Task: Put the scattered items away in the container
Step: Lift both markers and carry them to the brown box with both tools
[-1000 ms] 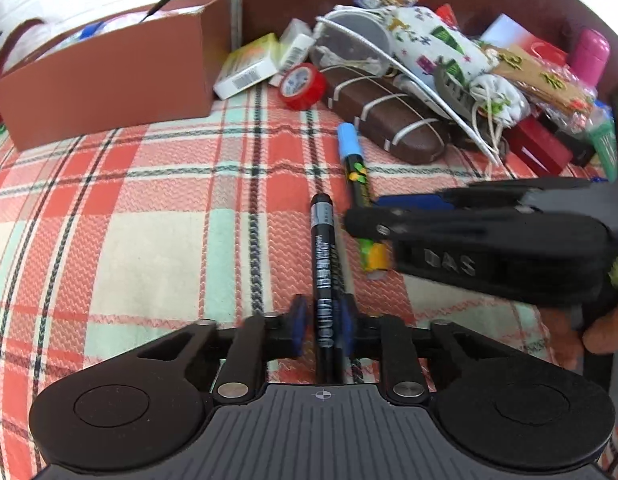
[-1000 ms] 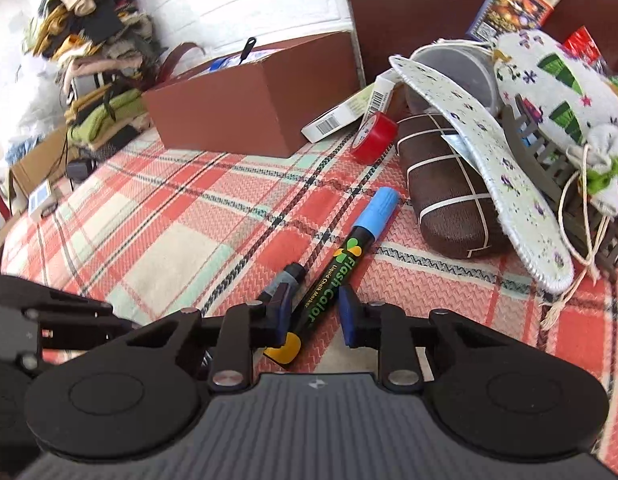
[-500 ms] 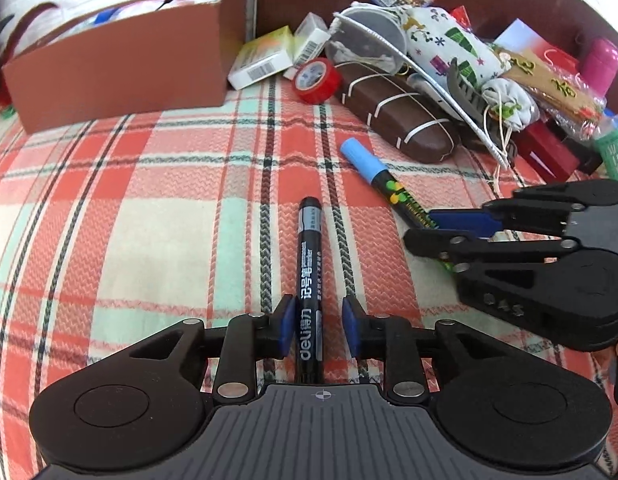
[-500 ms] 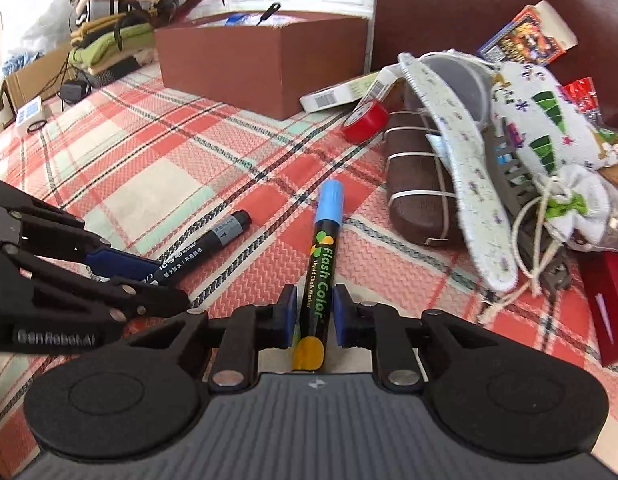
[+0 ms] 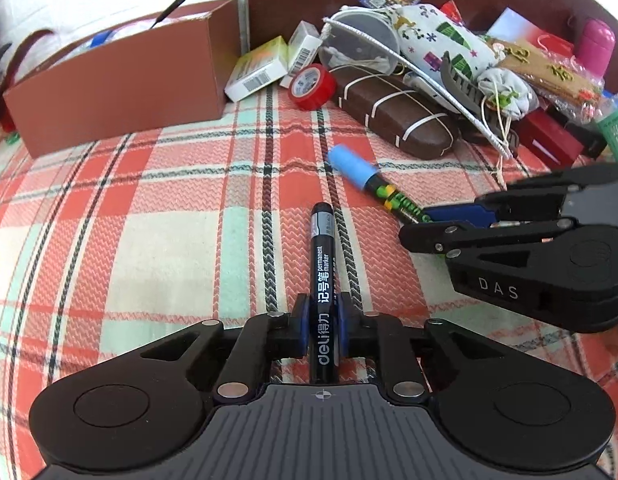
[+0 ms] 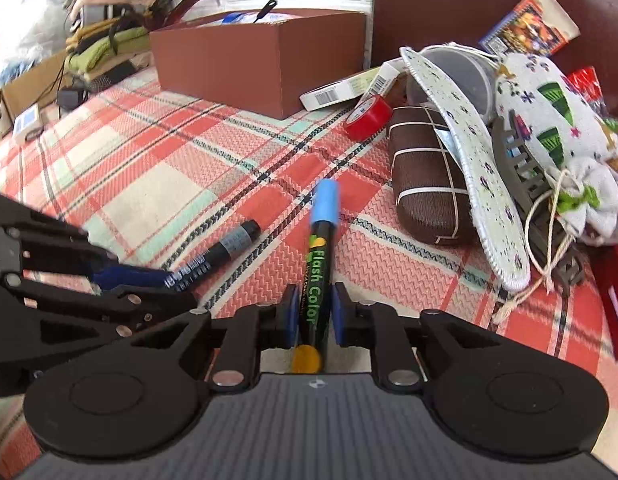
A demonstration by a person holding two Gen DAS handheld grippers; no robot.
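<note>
My left gripper (image 5: pixel 321 312) is shut on a black permanent marker (image 5: pixel 321 276) that points forward over the plaid cloth. My right gripper (image 6: pixel 313 312) is shut on a blue-capped "Flash Color" chalk marker (image 6: pixel 319 256), which looks lifted slightly and blurred at the cap. Each gripper shows in the other's view: the right gripper (image 5: pixel 449 222) at the right, the left gripper (image 6: pixel 149 284) at the left, with the black marker (image 6: pixel 229 246) sticking out of it. The open brown cardboard box (image 5: pixel 121 80) stands at the back left, also in the right wrist view (image 6: pixel 265 56).
A pile at the back right holds a red tape roll (image 5: pixel 312 87), a brown striped case (image 5: pixel 393 110), a printed drawstring bag (image 5: pixel 441 38), small white boxes (image 5: pixel 257 69), a clear cup (image 5: pixel 361 46) and a pink bottle (image 5: pixel 597 46). Clothes (image 6: pixel 109 32) are stacked beyond the cloth's left side.
Both grippers have gone from standing around their markers to gripping them. The left fingers closed on the black marker, and the blue-capped marker's tip has risen off the cloth.
</note>
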